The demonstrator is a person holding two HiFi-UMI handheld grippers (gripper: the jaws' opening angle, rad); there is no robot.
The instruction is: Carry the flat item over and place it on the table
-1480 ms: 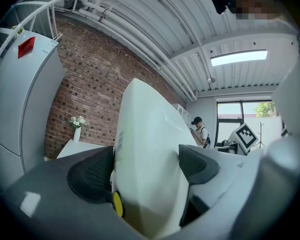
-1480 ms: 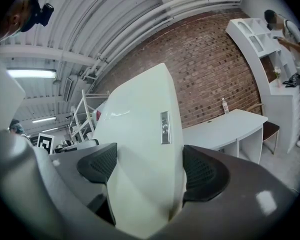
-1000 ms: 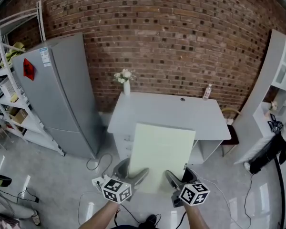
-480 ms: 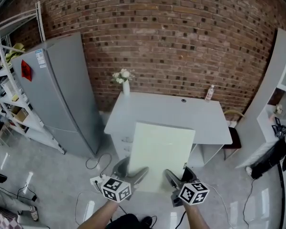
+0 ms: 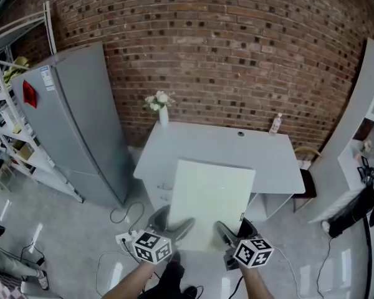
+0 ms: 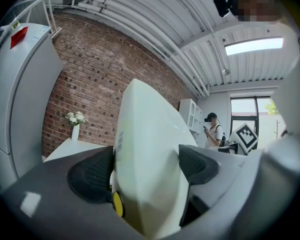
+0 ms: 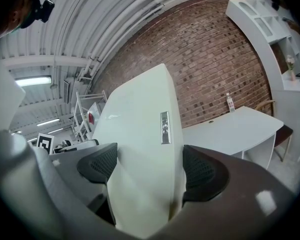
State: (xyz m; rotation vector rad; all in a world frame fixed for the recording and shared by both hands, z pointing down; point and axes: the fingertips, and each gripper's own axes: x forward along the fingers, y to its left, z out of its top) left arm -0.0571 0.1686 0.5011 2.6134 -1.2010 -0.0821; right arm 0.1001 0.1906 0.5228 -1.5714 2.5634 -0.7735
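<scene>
Both forearms (image 5: 129, 282) are held forward, side by side, low in the head view. The left gripper (image 5: 172, 224) and the right gripper (image 5: 235, 230) are each clamped on the near edge of a pale green flat rectangular panel (image 5: 209, 201). The panel is held in the air, projecting beyond the fingertips, with its far end seen against the white table (image 5: 218, 143). A small grey button strip (image 7: 164, 127) on the panel's edge is shown only by the right gripper view, and a distant standing person (image 6: 211, 129) only by the left gripper view.

The flat item (image 5: 209, 204) looks like smooth, pale plastic with a soft sheen. The table (image 5: 268, 161) beyond it is matt white. Behind the table the brick wall (image 5: 224, 55) is rough. Left of the table the fridge (image 5: 81, 123) is satin grey metal. The floor (image 5: 68, 242) around the table is glossy. The pads (image 6: 92, 174) of the left gripper (image 6: 145, 171) are matt black and finely dimpled.
</scene>
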